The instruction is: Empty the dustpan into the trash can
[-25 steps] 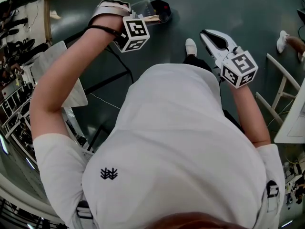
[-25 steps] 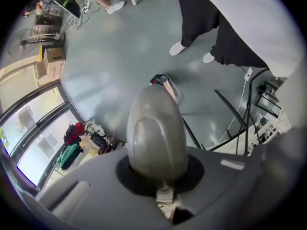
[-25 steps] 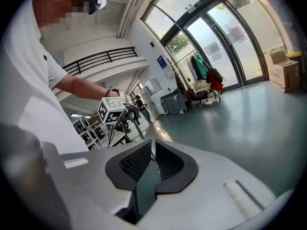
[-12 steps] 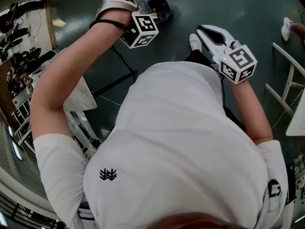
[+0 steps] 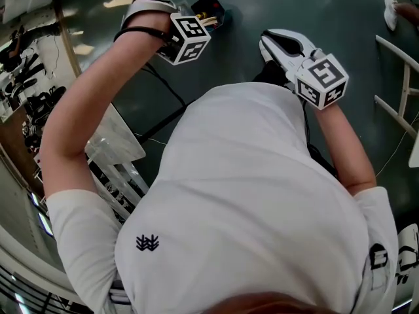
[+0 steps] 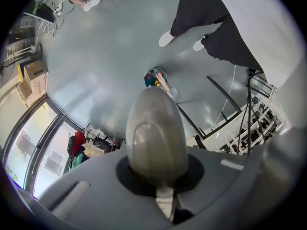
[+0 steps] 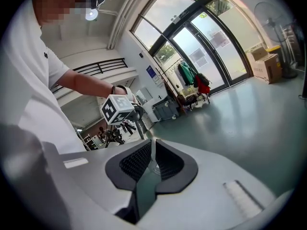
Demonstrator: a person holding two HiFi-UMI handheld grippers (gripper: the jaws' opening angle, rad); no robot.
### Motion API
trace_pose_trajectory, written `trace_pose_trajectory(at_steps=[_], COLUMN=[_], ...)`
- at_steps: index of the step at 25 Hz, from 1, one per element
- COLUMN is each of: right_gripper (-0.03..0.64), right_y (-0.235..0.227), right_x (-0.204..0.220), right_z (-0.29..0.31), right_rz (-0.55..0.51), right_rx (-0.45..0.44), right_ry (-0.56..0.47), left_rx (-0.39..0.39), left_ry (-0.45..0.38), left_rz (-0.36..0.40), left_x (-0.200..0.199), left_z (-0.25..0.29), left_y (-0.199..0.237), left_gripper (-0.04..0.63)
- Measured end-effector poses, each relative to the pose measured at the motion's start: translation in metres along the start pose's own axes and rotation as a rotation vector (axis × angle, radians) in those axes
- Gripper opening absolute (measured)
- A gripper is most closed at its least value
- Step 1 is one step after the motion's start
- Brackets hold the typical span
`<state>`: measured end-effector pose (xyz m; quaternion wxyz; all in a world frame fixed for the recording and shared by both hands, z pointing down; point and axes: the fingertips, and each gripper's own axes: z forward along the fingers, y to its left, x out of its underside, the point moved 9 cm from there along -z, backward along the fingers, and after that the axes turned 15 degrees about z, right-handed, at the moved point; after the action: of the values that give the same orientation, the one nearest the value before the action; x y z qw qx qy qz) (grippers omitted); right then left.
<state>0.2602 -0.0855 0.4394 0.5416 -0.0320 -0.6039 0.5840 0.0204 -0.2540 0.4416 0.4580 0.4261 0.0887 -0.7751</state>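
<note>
My left gripper point(image 5: 178, 13) is raised in front of the person, shut on a grey rounded handle point(image 6: 154, 128) that I see end-on in the left gripper view. Beyond the handle, down on the dark green floor, lies a small dark pan point(image 6: 155, 78) with red and pale bits in it; in the head view the pan point(image 5: 211, 10) shows just past the gripper. My right gripper point(image 5: 267, 42) is held up beside it, jaws together with nothing between them point(image 7: 152, 153). I cannot make out a trash can.
The person's white shoes point(image 6: 167, 38) stand on the floor near the pan. Black stand legs point(image 5: 162, 113) and a rack with a clear sheet point(image 5: 114, 146) are at the left. A white frame point(image 5: 398, 77) stands at the right. Another person's shoe point(image 5: 391, 8) is at top right.
The head view has swung: the rack at the left has come closer and the white frame has slid right. Both grippers stay raised, and the left keeps its hold on the handle.
</note>
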Motion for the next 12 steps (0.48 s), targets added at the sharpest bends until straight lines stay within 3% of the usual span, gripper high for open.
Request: trace_pose_trajectory(at_steps=[6,12], right_gripper=[0.017,0.017], right_y=[0.0,0.017], right_x=[0.0,-0.008], right_z=[-0.005,0.005], right_rz=[-0.025,-0.093], right_rx=[-0.008,-0.058], right_ry=[0.024,0.086], left_rx=[0.045,0.126], left_ry=[-0.008,-0.045], left_rz=[-0.057,-0.183], left_x=[0.008,0.021], left_z=[0.0,0.005], left_y=[-0.019,-0.073], left_gripper=[0.055,0.055])
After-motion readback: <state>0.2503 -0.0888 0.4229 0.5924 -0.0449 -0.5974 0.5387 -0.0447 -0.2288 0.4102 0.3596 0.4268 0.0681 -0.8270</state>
